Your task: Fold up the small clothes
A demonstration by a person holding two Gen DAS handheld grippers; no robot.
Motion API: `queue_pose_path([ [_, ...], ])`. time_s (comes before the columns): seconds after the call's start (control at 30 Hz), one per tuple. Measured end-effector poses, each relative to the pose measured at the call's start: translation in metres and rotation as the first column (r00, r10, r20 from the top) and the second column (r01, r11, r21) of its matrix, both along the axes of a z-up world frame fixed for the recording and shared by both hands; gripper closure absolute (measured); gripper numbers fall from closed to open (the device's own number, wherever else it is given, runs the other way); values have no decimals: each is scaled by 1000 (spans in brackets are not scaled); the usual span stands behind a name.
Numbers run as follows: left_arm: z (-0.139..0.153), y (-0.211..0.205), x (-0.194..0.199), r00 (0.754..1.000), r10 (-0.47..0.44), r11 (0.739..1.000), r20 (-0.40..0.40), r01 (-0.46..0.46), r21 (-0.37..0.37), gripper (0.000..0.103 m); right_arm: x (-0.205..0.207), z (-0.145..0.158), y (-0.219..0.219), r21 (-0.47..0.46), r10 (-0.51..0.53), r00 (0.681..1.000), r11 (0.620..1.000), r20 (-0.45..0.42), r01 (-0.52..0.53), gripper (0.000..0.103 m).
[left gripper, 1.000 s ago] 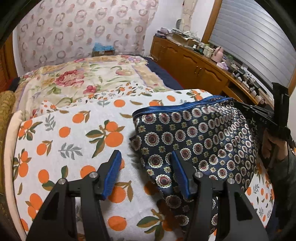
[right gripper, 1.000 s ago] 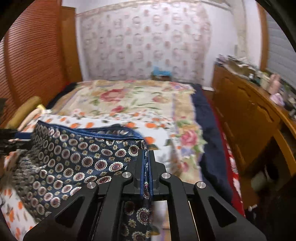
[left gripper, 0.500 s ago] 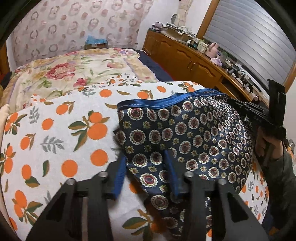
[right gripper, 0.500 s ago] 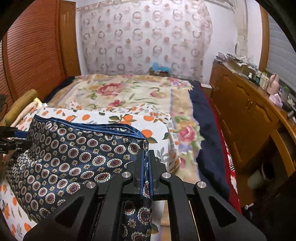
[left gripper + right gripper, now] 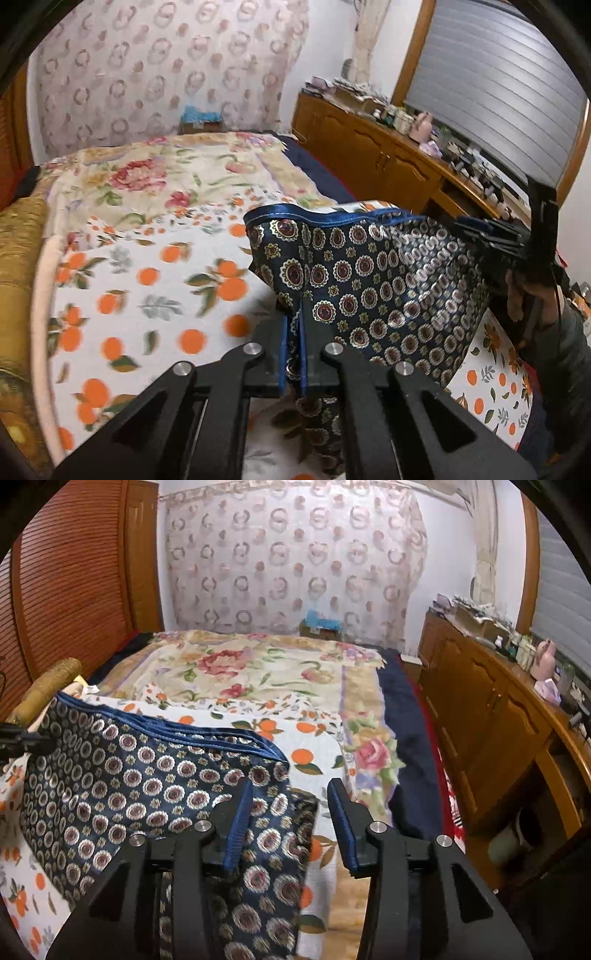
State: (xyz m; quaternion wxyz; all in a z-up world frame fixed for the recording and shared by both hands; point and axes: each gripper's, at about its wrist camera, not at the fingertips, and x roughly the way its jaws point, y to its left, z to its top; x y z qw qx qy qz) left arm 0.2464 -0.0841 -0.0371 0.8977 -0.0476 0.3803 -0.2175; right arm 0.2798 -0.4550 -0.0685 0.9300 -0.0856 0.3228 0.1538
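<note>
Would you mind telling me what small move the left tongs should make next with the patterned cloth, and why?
Probably carry the pinched edge across toward the right side. The left tongs are shut on the navy patterned cloth, while the right tongs are opening with cloth between them, their pads no longer pressing it, so the left alone can finish the fold.
</note>
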Motion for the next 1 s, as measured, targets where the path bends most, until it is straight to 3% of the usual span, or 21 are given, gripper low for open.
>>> queue_pose_path([
  [0.2,1,49,-3,996,92,995,21,-92,32,101,-6,7,21,24,57,998,998,-11,-57,48],
  [0.4,-12,75,-3,990,136,989,21,-137,57,100,2,-2,53,46,119,991,992,-59,-117,45],
  [0.57,-31,71,2,991,133,987,10,-133,93,100,14,-18,79,57,146,982,989,-117,-140,44],
  [1.0,-44,72,4,992,122,990,-32,-119,73,100,39,-46,92,79,125,969,991,-212,-111,43],
])
